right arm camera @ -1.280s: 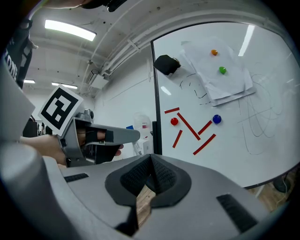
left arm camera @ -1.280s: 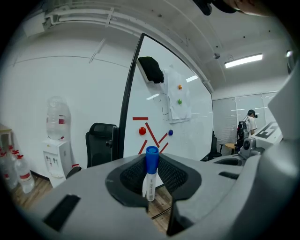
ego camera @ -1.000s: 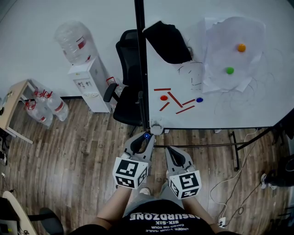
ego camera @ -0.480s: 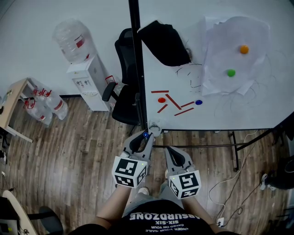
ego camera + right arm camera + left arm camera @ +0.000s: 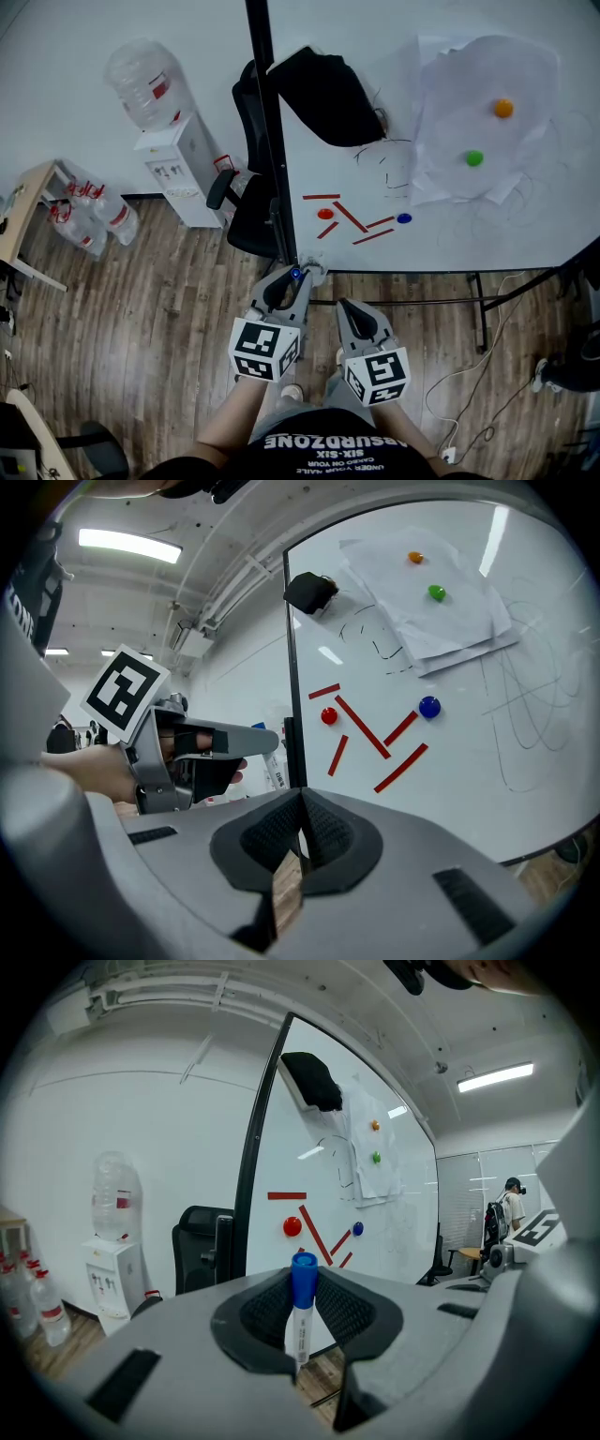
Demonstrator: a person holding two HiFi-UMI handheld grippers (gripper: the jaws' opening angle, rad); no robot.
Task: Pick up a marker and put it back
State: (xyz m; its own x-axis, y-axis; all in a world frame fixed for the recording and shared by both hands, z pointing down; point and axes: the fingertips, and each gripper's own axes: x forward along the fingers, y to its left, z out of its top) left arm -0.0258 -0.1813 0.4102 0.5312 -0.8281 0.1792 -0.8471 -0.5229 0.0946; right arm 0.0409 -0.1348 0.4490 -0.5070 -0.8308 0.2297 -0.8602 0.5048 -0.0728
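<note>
Wood flooring [image 5: 159, 319] runs under the person's feet, and both tools hang low in front of the body. The left gripper [image 5: 292, 277] is pinching a marker [image 5: 301, 1312] between its pads, upright, blue cap on top. The right gripper [image 5: 346, 308] just beside it is pressed together on nothing. Beyond the tips stands the whiteboard [image 5: 450, 230] on its frame, with red strips [image 5: 349, 216] and coloured magnets on it. An office chair [image 5: 246, 202] and a water dispenser [image 5: 173, 150] sit off to the left.

I'd say the pick-up is done and the marker is in hand. Next it must go back to its resting place, which I can't make out, then the jaws spread to let go.
</note>
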